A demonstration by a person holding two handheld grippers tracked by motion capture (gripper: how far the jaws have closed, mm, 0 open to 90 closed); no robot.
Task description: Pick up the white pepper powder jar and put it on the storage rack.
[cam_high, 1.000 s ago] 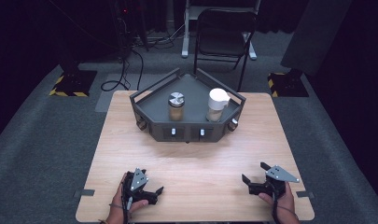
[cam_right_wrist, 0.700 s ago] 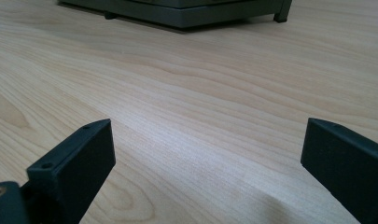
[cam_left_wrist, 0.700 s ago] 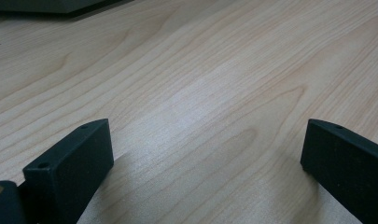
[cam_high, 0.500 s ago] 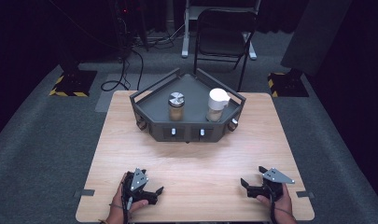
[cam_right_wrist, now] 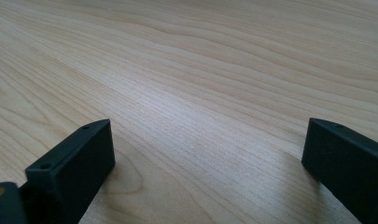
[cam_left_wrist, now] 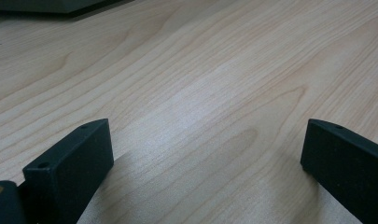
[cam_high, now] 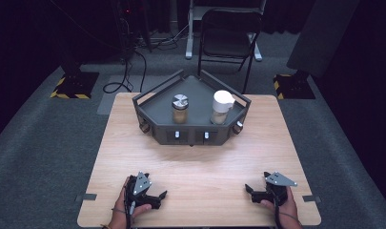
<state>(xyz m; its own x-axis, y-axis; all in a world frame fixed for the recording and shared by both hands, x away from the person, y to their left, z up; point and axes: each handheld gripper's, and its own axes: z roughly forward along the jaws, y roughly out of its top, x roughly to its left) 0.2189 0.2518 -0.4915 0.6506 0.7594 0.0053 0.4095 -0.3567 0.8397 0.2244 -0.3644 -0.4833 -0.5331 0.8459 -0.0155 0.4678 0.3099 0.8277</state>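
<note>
Resting low on the near edge of the counter [cam_high: 200, 162], both grippers hold nothing, and the things nearest to them are two jars in the dark tray [cam_high: 155, 98] at the far side. The jar with the metal lid [cam_high: 179, 109] stands upright in the left part of this tray, and the jar with the white cap [cam_high: 221, 107] stands upright in the right part, near each other but not touching. Both are well apart from my grippers. I see the left gripper [cam_high: 158, 196] with its jaws spread wide and pointing toward the middle of the counter, and the right gripper [cam_high: 248, 188] is also wide apart, facing inward. In each gripper view there is bare wood between the black jaws.

I judge that the work is at its very start: no reach is begun. The next move calls for lifting a gripper, carrying it forward over the tray wall, and coming down around one jar without knocking the other.

The counter is pale wood with fine grain. Around it lies grey carpet, with a folding chair [cam_high: 226, 33], cables [cam_high: 128, 67] and yellow-black striped bases [cam_high: 74, 85] in the dark room behind.
</note>
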